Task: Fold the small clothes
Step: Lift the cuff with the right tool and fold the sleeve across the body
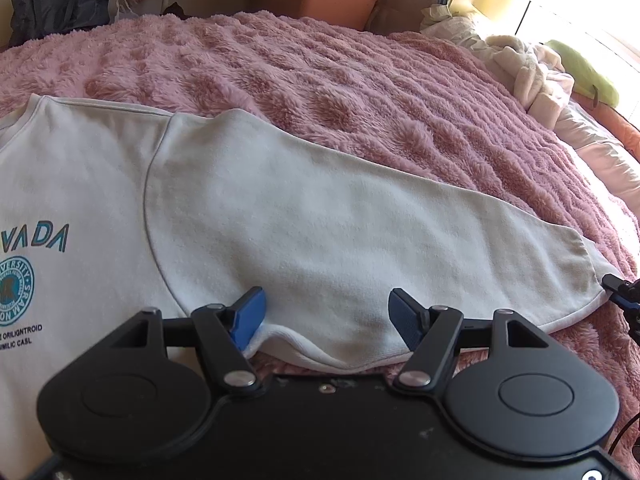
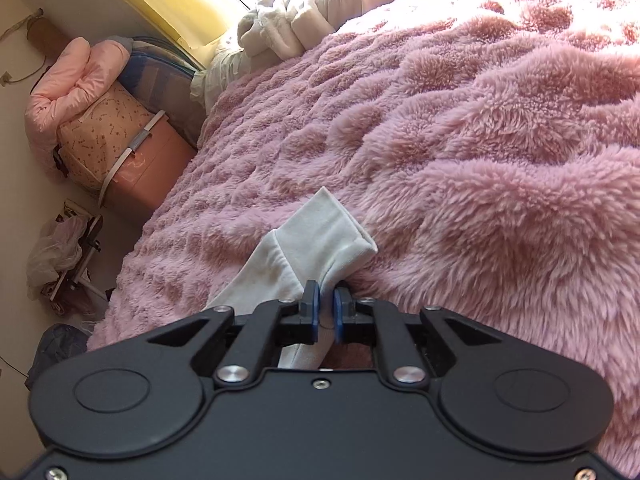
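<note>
A pale grey sweatshirt (image 1: 100, 184) with teal print lies flat on the pink fluffy blanket (image 1: 360, 92). Its sleeve (image 1: 340, 232) stretches out to the right. My left gripper (image 1: 326, 312) is open, its blue pads at the sleeve's lower edge near the armpit, one pad touching the fabric. My right gripper (image 2: 326, 312) is shut on the sleeve cuff (image 2: 328, 232), which stands bunched above the blanket (image 2: 480, 160). The right gripper's tip also shows in the left wrist view (image 1: 618, 292) at the cuff end.
A pile of white clothes (image 1: 532, 72) lies at the bed's far right by the bright window. A pink storage box (image 2: 136, 168) and bags stand beside the bed on the floor. A dark bag (image 1: 60, 0) sits at the far left.
</note>
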Demonstrator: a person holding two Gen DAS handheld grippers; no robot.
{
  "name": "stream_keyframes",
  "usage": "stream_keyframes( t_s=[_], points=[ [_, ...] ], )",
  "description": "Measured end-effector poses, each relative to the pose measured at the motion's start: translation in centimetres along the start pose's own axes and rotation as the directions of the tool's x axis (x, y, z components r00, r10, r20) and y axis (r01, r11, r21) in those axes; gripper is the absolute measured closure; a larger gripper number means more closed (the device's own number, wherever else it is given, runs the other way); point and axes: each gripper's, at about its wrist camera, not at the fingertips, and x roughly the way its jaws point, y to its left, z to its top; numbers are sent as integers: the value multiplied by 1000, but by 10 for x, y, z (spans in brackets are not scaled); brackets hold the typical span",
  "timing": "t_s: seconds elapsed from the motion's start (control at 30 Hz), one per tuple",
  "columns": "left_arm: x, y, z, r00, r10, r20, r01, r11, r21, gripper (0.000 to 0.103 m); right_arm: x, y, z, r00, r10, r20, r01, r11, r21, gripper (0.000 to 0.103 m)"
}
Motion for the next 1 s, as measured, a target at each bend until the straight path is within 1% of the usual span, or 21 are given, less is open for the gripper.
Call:
stream_keyframes(
  t_s=[0.13,0.23,0.37,0.5,0.6,0.7,0.87,0.9,1.0],
  points=[
    [-7,6,5,999,-41,9,42,999,-29,31,-12,18,6,999,37,27,-36,999,-16,94],
    [-22,12,9,996,-67,52,69,997,-42,31,-23,39,10,995,92,45,-90,995,-40,94],
    [-51,26,12,994,-62,87,65,998,-28,31,-41,78,12,984,166,65,-159,982,-105,95],
    [-83,55,7,993,-41,108,48,997,-62,31,-56,119,6,966,251,55,-240,959,-153,94],
    [-108,83,-1,993,-22,113,34,994,-103,31,-65,154,-6,948,318,31,-307,934,-181,94],
    [-132,112,-12,993,7,118,9,990,-137,31,-74,189,-27,925,380,-8,-373,904,-210,94],
    [-168,159,-30,990,78,117,-55,980,-193,31,-86,249,-74,872,478,-102,-488,842,-231,94],
    [-177,171,-35,989,96,116,-71,975,-210,31,-87,258,-83,863,491,-116,-504,830,-238,94],
    [-203,199,-50,983,140,121,-104,958,-266,31,-94,287,-116,826,538,-169,-564,787,-250,94]
  ],
)
